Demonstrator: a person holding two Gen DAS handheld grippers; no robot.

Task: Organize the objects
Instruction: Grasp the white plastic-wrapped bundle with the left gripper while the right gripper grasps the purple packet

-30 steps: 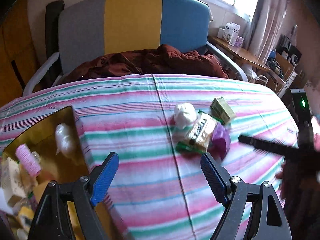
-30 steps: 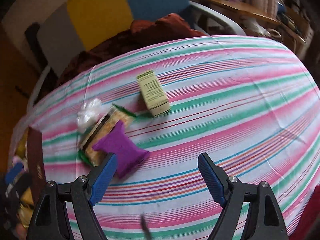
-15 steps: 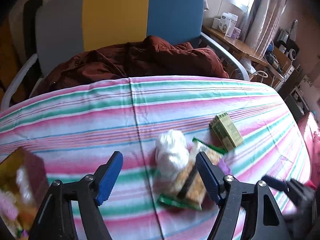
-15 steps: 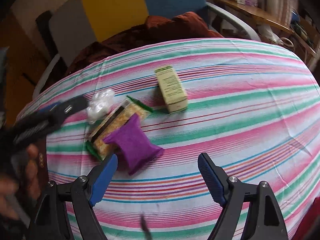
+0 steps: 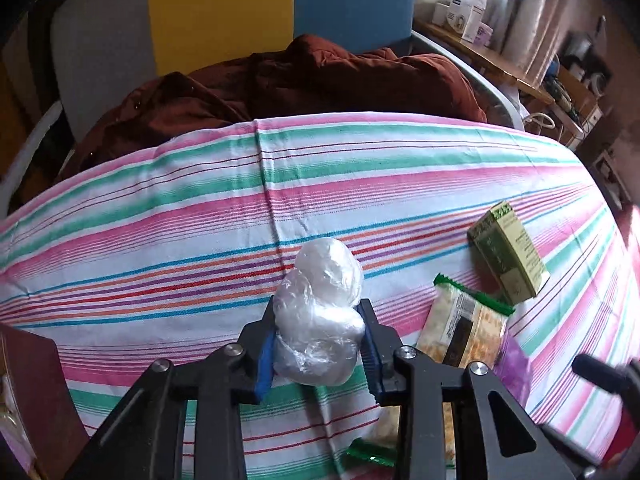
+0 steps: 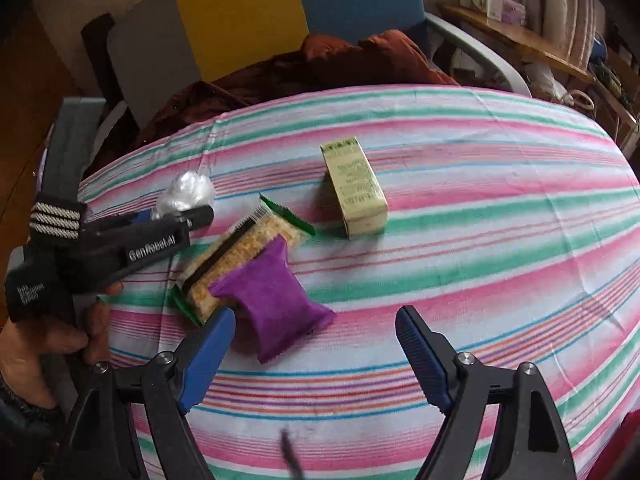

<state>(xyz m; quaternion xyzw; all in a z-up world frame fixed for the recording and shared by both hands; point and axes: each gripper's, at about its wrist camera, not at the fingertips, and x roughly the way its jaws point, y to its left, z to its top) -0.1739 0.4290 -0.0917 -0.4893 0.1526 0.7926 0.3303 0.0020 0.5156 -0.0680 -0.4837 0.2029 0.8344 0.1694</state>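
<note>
1. Left wrist view: your left claw (image 5: 319,350) is clamped on the white plastic-wrapped bundle (image 5: 320,314), its blue pads pressing the bundle's lower lobe from both sides while the upper lobe sticks out past the fingertips. The striped cloth (image 5: 200,220) of the bench lies under it. To the right, the cracker packet (image 5: 460,328) with green ends lies flat, and just beyond it, further right, sits the green box (image 5: 508,254). A sliver of the purple pouch (image 5: 514,368) shows at the packet's near right corner. A brown box edge (image 5: 28,392) stands at the near left. A dark red garment (image 5: 304,80) is heaped at the far side.

2. Right wrist view: your right claw (image 6: 314,352) hangs open over the cloth, holding nothing. Its left pad is just beside the purple pouch (image 6: 276,300), which overlaps the near end of the cracker packet (image 6: 244,248). The green box (image 6: 354,186) lies further off to the right, apart from both. At far left, your left claw (image 6: 182,216) grips the white bundle (image 6: 186,194).
</note>
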